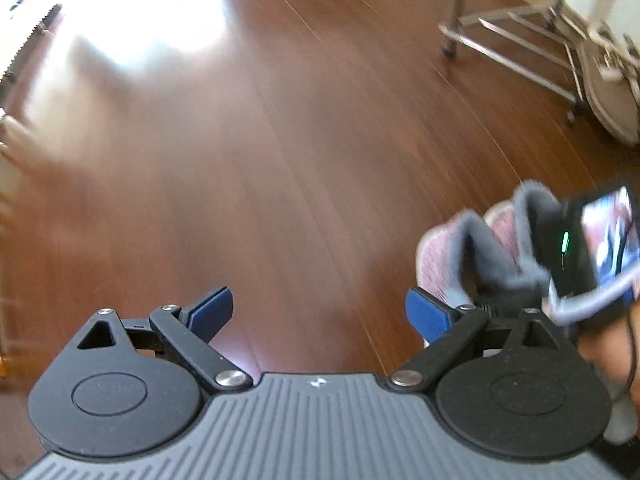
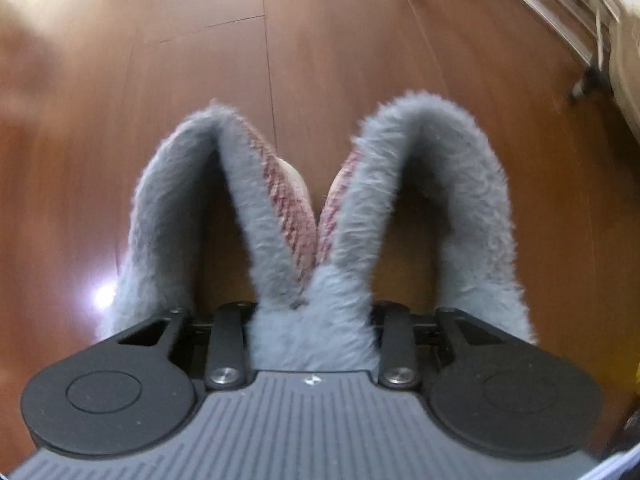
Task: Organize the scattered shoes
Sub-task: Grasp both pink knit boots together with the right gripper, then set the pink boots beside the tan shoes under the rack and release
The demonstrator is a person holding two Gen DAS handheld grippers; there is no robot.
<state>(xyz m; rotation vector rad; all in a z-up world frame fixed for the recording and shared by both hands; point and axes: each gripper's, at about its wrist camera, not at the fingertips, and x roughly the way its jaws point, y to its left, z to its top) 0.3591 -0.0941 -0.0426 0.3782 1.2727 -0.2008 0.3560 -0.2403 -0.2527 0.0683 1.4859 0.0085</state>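
My right gripper [image 2: 314, 308] is shut on a pair of pink knit slippers with grey fur lining [image 2: 304, 208]. It pinches their inner fur edges together and holds them above the wooden floor; its fingertips are buried in the fur. In the left wrist view the same slippers [image 1: 480, 244] hang at the right edge, under the other gripper's body [image 1: 588, 248]. My left gripper [image 1: 320, 312] is open and empty over bare floor, its blue pads [image 1: 212, 312] wide apart.
A metal rack on castors [image 1: 516, 48] stands at the far right, with a pale bag-like object [image 1: 612, 92] leaning against it. The rack also shows in the right wrist view [image 2: 576, 32]. Bright glare lies on the floor at the far left [image 1: 140, 12].
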